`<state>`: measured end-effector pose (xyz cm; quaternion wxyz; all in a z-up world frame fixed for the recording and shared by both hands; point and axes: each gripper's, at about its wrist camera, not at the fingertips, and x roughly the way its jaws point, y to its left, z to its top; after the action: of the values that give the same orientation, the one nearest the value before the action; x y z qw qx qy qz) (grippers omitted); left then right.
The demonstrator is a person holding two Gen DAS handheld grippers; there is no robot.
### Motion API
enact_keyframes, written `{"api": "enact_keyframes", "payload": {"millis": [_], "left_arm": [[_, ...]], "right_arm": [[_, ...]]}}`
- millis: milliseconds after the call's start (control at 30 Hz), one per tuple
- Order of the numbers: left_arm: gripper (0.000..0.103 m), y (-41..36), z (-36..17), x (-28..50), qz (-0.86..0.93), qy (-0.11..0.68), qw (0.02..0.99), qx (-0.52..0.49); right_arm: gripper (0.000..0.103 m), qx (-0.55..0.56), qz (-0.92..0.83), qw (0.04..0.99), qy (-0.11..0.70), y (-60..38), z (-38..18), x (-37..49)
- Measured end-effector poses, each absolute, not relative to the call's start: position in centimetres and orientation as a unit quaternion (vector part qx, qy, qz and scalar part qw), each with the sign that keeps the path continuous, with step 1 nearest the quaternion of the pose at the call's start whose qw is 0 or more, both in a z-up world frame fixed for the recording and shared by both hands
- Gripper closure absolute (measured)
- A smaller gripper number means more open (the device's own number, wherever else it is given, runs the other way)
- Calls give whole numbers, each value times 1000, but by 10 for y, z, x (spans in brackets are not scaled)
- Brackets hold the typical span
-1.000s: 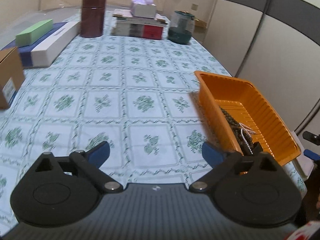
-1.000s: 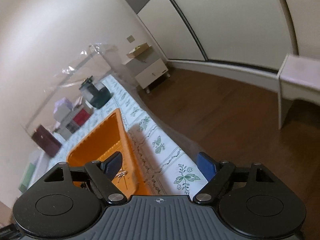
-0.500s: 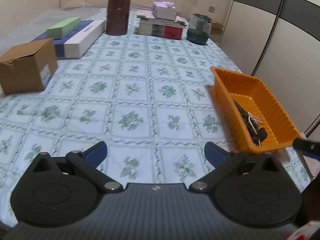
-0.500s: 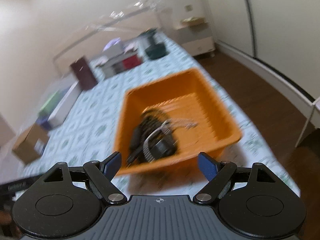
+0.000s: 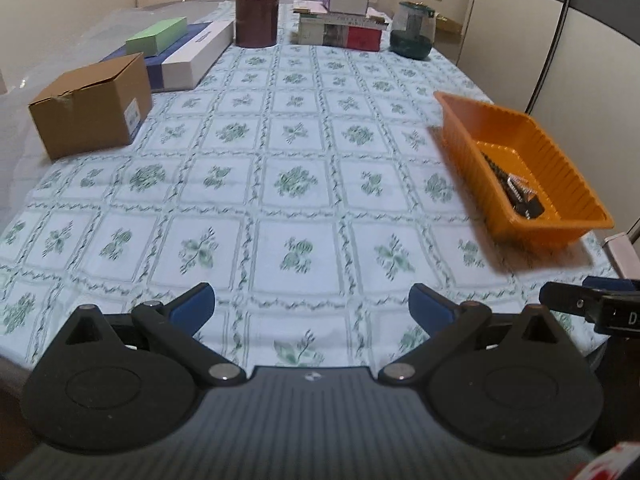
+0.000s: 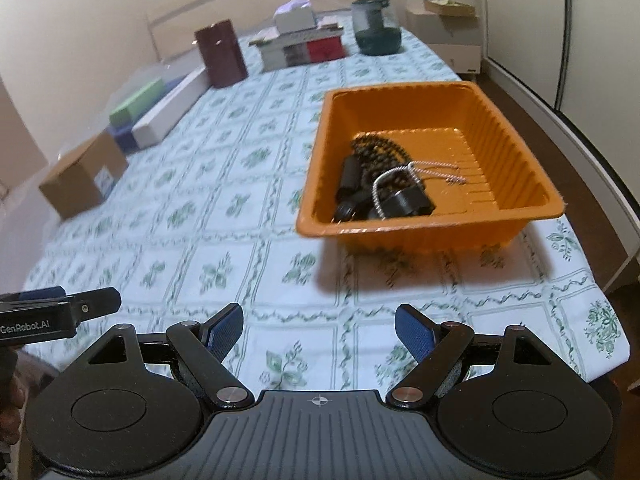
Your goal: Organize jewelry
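An orange plastic tray (image 6: 520, 132) (image 5: 560, 168) sits near the table's right edge. Inside it lies a tangle of jewelry (image 6: 384, 184) (image 5: 516, 192): dark beaded strands, black pieces and a thin silver chain. My right gripper (image 6: 320, 332) hovers open over the tablecloth in front of the tray, nothing between its blue pads. My left gripper (image 5: 312, 306) is open too, over the cloth well left of the tray, empty. Each gripper shows at the edge of the other's view: the right one (image 5: 592, 300) and the left one (image 6: 60, 304).
Along the table's far and left sides stand a brown cardboard box (image 5: 92, 104), flat white, blue and green boxes (image 5: 180, 52), a dark red canister (image 5: 256, 12), stacked boxes (image 5: 340, 28) and a dark green jar (image 5: 412, 28). A wardrobe (image 5: 560, 40) flanks the right edge.
Both grippers drew back toward the table's near edge, so the tray looks farther. The right gripper's view swung from the floor and tray edge round to face the tray squarely.
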<state>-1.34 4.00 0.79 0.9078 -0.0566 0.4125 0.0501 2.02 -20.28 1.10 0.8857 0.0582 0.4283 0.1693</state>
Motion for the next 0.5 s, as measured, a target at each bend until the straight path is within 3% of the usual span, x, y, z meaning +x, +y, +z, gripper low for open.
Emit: {"api": "enact_keyframes", "payload": {"millis": [500], "left_arm": [[1, 32, 11, -18, 51, 411, 909, -46]], "right_arm": [[20, 31, 170, 885, 432, -189, 9, 19]]}}
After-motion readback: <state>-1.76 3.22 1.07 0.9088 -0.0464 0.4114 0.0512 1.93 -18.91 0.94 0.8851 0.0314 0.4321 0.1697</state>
